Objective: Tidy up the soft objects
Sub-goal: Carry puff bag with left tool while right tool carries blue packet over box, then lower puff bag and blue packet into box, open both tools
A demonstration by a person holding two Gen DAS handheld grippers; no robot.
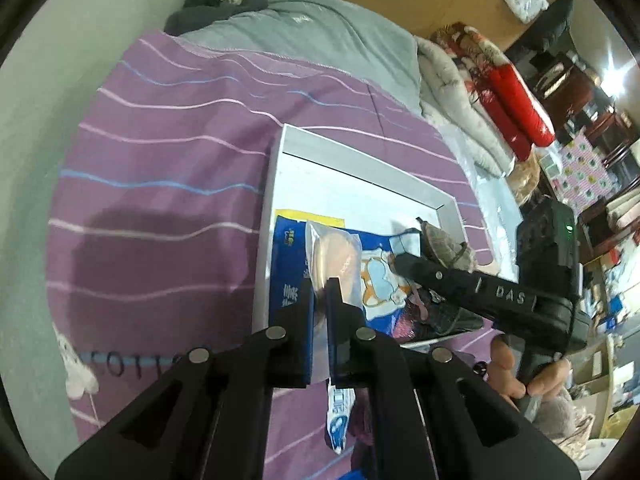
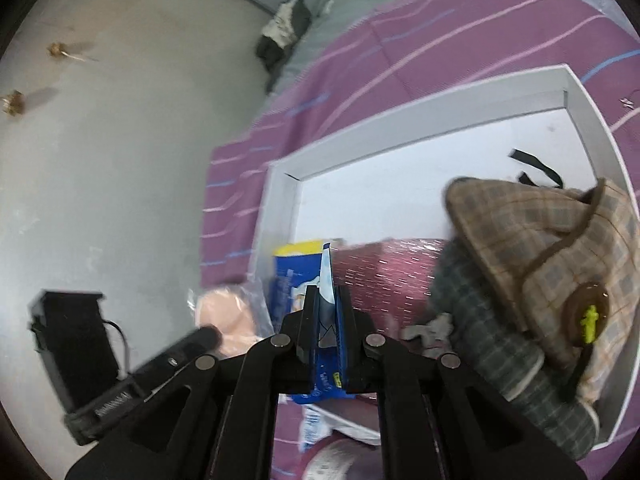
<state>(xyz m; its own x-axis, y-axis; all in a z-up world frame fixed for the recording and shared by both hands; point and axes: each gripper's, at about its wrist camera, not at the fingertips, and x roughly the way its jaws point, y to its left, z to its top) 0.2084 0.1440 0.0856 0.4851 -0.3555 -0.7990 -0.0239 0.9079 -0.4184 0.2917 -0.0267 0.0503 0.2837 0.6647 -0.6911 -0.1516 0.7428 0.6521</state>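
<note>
Clear pouch (image 1: 334, 256) upright, pinched by left hand-held gripper (image 1: 320, 284); right hand-held gripper (image 2: 327, 292) pinches blue packet (image 2: 326, 276) edge-up.

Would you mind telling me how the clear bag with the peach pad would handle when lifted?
The clear bag, pinched at its edge by the left gripper, likely flops and weighs little. Its glossy film may slip between the fingers.

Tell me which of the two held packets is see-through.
The clear plastic pouch with the peach round pad inside, pinched by the left gripper. The blue printed wipes packet in the right gripper is opaque.
</note>
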